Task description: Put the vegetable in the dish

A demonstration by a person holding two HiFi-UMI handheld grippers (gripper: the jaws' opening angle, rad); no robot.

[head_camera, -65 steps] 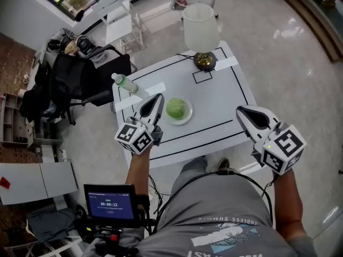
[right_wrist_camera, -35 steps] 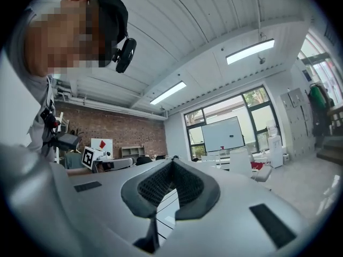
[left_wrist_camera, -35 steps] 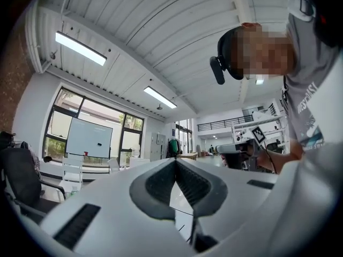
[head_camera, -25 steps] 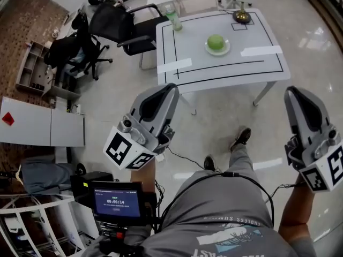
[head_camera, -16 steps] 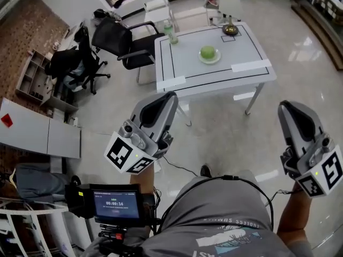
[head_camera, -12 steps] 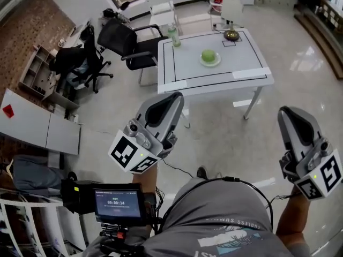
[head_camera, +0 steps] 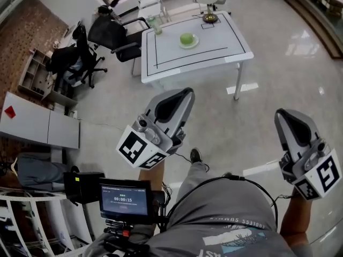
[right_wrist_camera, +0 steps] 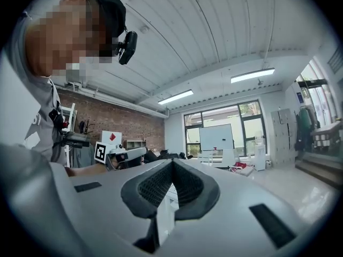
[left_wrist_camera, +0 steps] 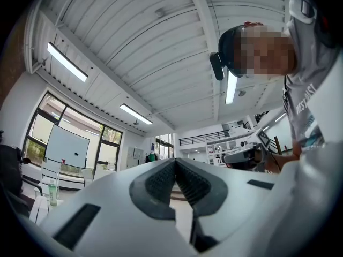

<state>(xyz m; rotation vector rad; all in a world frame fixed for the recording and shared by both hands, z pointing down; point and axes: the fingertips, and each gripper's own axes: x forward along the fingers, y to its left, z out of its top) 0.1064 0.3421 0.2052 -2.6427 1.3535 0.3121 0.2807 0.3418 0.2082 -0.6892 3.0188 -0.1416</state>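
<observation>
A round green vegetable (head_camera: 187, 37) lies in a pale dish (head_camera: 193, 43) on the white table (head_camera: 220, 33), far off at the top of the head view. Both grippers hang over bare floor, well short of the table. My left gripper (head_camera: 187, 91) is shut with nothing in it; in the left gripper view (left_wrist_camera: 175, 160) its pads meet, pointing a little upward toward the ceiling and windows. My right gripper (head_camera: 282, 113) is also shut and empty; the right gripper view (right_wrist_camera: 172, 162) shows its pads touching against the room's far windows.
A bottle (head_camera: 157, 28) and a brass lamp base (head_camera: 209, 18) stand on the table. Black office chairs (head_camera: 110, 33) sit at its left, grey cabinets (head_camera: 37, 122) further left. A small screen (head_camera: 124, 201) hangs at the person's waist. Shiny floor lies between me and the table.
The table with the dish has shrunk and slid toward the top of the head view as the person backs away from it. Both grippers stay shut and empty.
</observation>
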